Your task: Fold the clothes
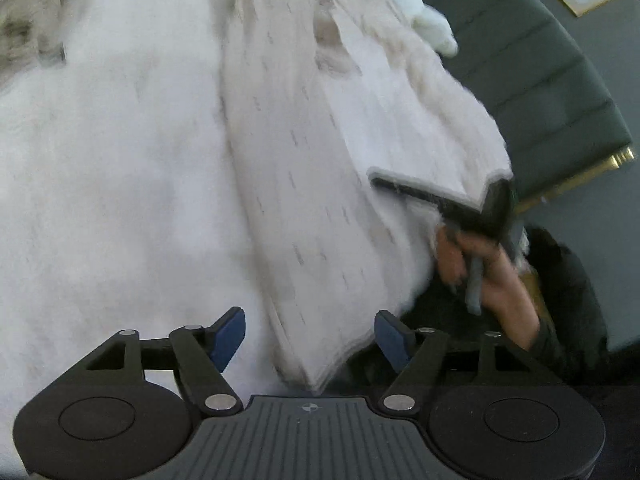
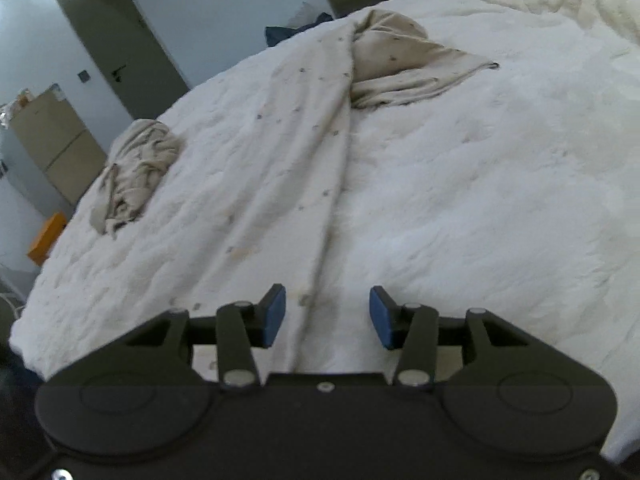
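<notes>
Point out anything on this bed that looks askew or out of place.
The dotted garment lies stretched down the white bed cover, its far end bunched and twisted aside rather than flat. A second beige garment sits crumpled near the bed's left edge, unfolded. Nothing looks damaged or spilled.

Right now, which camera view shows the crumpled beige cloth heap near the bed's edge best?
The right wrist view shows the crumpled beige cloth heap best: whole, sharp and unobstructed on the white fluffy bed cover. The left wrist view gives only a blurred beige patch in its top-left corner, possibly the same heap.
</notes>
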Demonstrator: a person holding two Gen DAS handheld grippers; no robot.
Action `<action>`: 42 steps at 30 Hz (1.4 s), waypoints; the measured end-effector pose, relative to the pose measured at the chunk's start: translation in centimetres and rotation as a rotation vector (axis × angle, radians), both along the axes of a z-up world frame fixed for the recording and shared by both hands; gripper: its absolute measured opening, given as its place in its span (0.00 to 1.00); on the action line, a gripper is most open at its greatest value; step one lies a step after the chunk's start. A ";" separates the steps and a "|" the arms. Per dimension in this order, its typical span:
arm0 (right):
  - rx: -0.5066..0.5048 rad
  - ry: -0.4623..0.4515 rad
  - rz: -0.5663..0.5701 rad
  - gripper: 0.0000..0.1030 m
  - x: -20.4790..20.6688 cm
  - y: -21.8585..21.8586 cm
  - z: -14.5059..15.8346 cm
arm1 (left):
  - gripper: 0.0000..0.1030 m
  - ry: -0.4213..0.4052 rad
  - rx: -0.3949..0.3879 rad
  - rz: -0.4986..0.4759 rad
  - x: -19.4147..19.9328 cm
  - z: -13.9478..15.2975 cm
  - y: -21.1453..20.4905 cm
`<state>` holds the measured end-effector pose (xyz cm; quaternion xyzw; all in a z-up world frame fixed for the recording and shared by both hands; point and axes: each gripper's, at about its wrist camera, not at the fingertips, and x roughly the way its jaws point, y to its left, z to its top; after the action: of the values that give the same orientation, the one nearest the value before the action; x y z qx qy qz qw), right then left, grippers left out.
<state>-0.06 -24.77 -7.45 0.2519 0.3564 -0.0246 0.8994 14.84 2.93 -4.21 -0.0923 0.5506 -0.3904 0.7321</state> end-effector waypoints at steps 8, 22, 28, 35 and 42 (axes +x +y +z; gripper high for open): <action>0.072 -0.021 -0.023 0.44 -0.3 -1.4 -0.1 | 0.74 -0.077 -0.037 0.161 11.3 1.5 -4.2; 0.109 -0.059 -0.032 0.44 -0.7 -2.5 0.4 | 0.79 -0.115 -0.118 0.515 30.1 -1.1 -19.4; 0.050 -0.066 -0.009 0.44 -0.5 -1.8 0.9 | 0.79 -0.060 -0.059 0.544 33.9 -2.6 -23.7; 0.045 -0.060 -0.001 0.44 -0.3 -1.6 0.9 | 0.09 -0.177 -0.081 0.386 32.0 -2.4 -26.3; 0.014 -0.068 -0.087 0.43 -0.7 -2.0 1.0 | 0.06 -0.778 -0.009 -0.069 18.6 6.2 -28.5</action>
<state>-0.72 -26.78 -6.43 0.2741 0.3146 -0.0524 0.9073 33.47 -25.54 2.00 0.0779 0.2329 -0.4229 0.8722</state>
